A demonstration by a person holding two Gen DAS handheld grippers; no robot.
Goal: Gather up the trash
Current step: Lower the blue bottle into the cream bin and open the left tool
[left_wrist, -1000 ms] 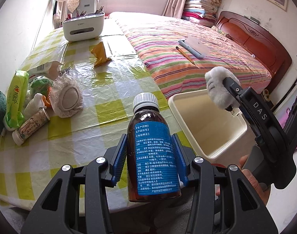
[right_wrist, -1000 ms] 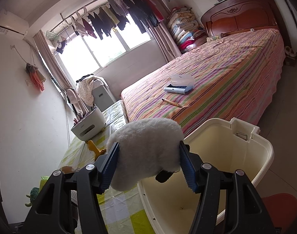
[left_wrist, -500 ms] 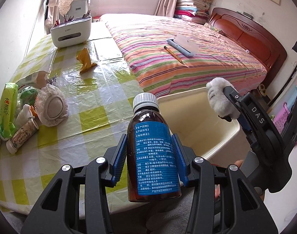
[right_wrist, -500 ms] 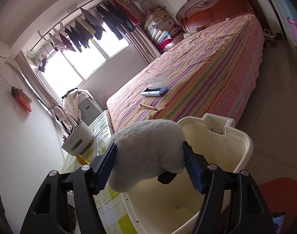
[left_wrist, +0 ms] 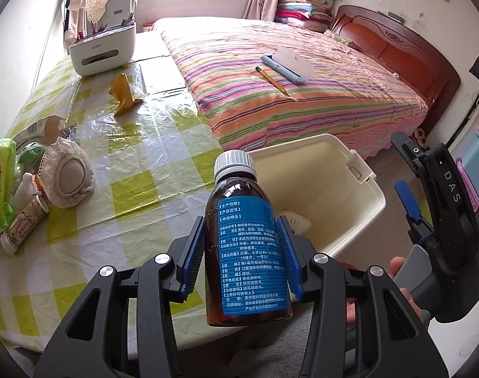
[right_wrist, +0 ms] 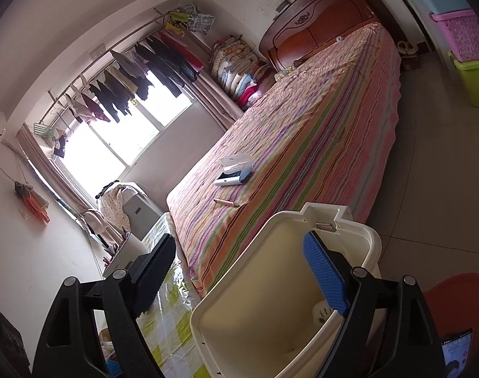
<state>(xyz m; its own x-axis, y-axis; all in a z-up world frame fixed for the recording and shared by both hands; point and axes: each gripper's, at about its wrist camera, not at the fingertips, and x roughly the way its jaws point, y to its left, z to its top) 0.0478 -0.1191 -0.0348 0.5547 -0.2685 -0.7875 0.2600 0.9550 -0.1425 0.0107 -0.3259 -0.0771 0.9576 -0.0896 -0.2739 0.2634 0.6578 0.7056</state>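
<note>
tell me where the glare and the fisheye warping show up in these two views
Left wrist view: window light glares off the clear plastic table cover and the bed bows. Right wrist view: the window is blown out white, the room tilts, and dark vignette fills the corners.

I'm looking at a home bedroom: striped bed (right_wrist: pixel 302 145) with carved wooden headboard (right_wrist: pixel 318 28), folded quilts (right_wrist: pixel 239 72) stacked beside the headboard, laundry (right_wrist: pixel 138 75) hanging over the window past the bed's foot, checked-cloth table (left_wrist: pixel 129 163) alongside the bed.

Table (left_wrist: pixel 135 170), green-checked cloth under clear plastic: white organiser box (left_wrist: pixel 102 52), yellow wrapper (left_wrist: pixel 124 94), lace-edged pad (left_wrist: pixel 68 176), tube (left_wrist: pixel 24 223), green packet (left_wrist: pixel 0 182). Striped bed (left_wrist: pixel 302 100): pencil (left_wrist: pixel 272 81), blue-grey case (left_wrist: pixel 286 64)
</note>
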